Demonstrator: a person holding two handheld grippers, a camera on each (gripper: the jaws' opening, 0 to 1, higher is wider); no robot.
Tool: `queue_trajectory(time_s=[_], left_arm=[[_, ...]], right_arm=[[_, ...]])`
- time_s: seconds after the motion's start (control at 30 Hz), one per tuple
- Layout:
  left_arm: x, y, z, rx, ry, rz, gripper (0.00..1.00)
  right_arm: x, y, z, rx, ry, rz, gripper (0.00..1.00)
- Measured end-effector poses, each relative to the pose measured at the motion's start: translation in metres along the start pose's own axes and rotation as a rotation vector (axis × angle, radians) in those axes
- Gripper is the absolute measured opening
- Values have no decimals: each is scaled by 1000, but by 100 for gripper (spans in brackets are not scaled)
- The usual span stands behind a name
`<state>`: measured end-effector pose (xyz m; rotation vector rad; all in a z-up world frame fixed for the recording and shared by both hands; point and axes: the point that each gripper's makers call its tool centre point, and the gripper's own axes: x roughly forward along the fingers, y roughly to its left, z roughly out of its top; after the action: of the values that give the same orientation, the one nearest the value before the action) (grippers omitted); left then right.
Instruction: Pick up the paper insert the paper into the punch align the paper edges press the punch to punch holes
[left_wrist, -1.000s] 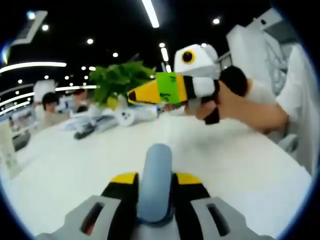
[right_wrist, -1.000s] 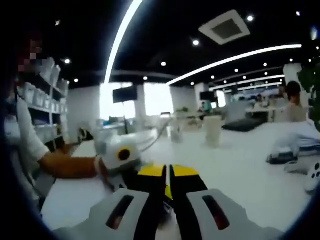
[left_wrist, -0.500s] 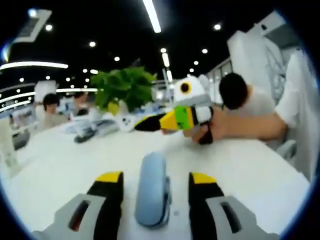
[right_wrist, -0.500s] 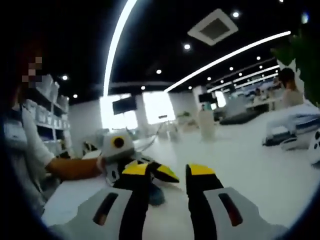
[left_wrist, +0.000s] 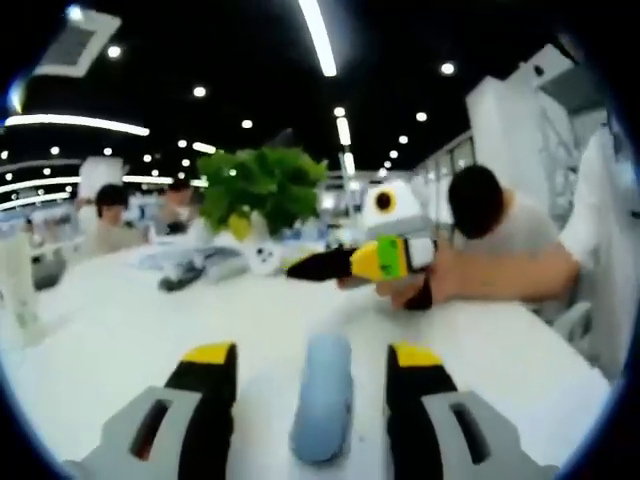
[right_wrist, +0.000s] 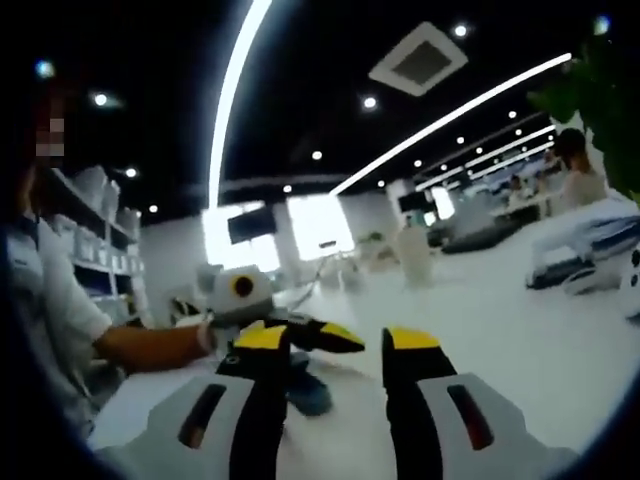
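In the left gripper view my left claw stands wide open, jaws apart, gripping nothing. The blue punch lies on the white table between the jaws, touching neither as far as I can tell. Beyond it my right claw reaches in from the right, held by my hand. A green plant stands at the far edge of the table.

In the right gripper view my right claw is likewise open and empty. The punch shows low on the table, partly hidden behind the left jaw. My left claw enters from the left. I cannot make out any paper; the frames are blurred.
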<state>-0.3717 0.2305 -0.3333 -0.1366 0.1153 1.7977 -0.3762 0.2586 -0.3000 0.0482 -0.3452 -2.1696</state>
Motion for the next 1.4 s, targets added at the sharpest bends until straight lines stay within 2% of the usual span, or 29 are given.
queue_trajectory(time_s=[0.1, 0.2, 0.27, 0.37, 0.43, 0.53, 0.63, 0.83, 0.97, 1.03, 1.2, 1.4], left_arm=[[-5, 9, 9, -19, -11, 24, 61], [-18, 5, 11, -14, 24, 35, 61], [-34, -2, 11, -12, 35, 34, 60], [-65, -7, 9, -17, 40, 68, 58], [-86, -14, 6, -42, 24, 88, 58], [-111, -27, -5, -68, 18, 107, 57], [-128, -34, -29, -62, 88, 132, 55], [-134, -40, -53, -82, 117, 131, 52], [-132, -40, -45, -70, 84, 141, 52], [-131, -40, -52, -58, 113, 146, 52], [-133, -37, -54, -42, 125, 169, 50], [-132, -38, -58, -35, 145, 179, 50]], right_arm=[[-1, -1, 2, 12, -10, -8, 44], [-2, -2, 4, 16, -19, -10, 44], [-2, -1, 3, 5, -17, -13, 44], [-1, 1, 1, -18, -2, -10, 44], [1, 3, -4, -38, 25, -5, 43], [3, 4, -10, -59, 53, 2, 41], [2, 6, -14, -71, 74, 9, 42], [1, 13, -32, -156, 178, 26, 45], [-1, 17, -45, -190, 242, 27, 52], [-2, 17, -48, -208, 264, 20, 53], [-3, 22, -56, -238, 311, 41, 47], [-4, 22, -56, -242, 313, 58, 45]])
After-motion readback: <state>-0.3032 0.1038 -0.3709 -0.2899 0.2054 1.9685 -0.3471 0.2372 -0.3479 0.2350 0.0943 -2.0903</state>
